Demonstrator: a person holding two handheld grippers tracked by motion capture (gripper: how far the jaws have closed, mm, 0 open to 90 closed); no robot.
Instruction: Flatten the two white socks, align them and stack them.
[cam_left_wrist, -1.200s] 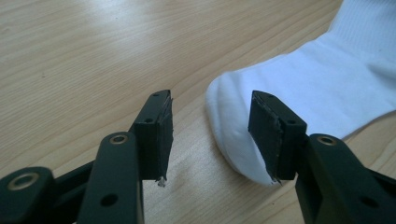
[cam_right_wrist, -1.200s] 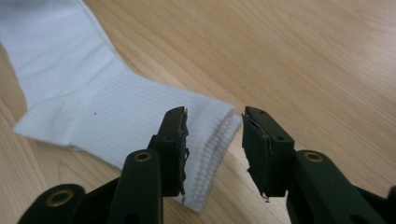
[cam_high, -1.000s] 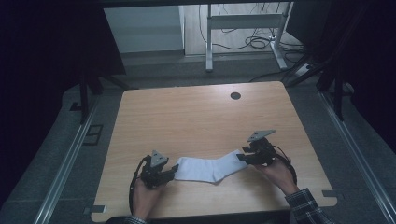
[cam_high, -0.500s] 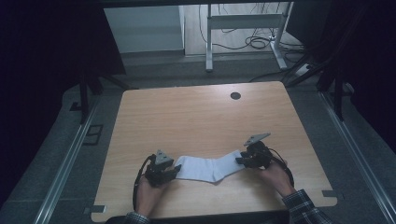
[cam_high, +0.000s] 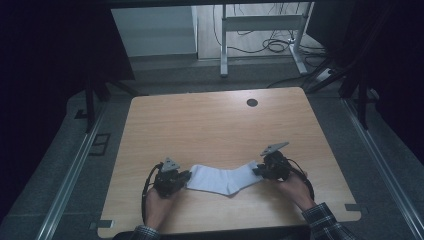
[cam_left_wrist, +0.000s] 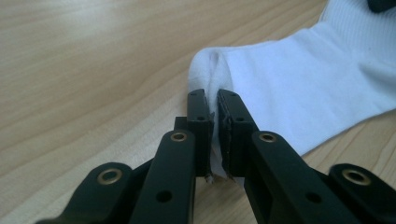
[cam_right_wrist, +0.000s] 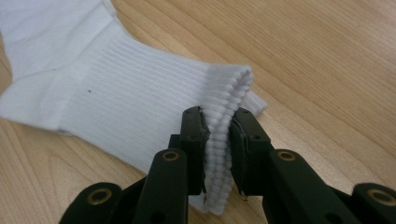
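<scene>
A white sock (cam_high: 225, 179) lies flat across the wooden table (cam_high: 210, 125) near its front edge. My left gripper (cam_high: 187, 176) holds the sock's smooth end. In the left gripper view the jaws (cam_left_wrist: 211, 100) have just been closing and now pinch a fold of the sock (cam_left_wrist: 303, 88). My right gripper (cam_high: 257, 170) is at the other end. In the right gripper view its jaws (cam_right_wrist: 218, 119) have also been closing and clamp the ribbed cuff of the sock (cam_right_wrist: 130, 84), which bulges up between the pads. A hand holds each gripper from the table's front.
A small round hole (cam_high: 252, 102) sits in the tabletop at the back right. Bare wood stretches behind the sock. Beyond the far edge stand a metal desk frame (cam_high: 260, 25) and loose cables (cam_high: 280, 45) on the floor. Dark rails run along both sides.
Both grippers have stayed at the sock's two ends with hardly any travel. The right one sits slightly nearer the front edge than a second ago.
</scene>
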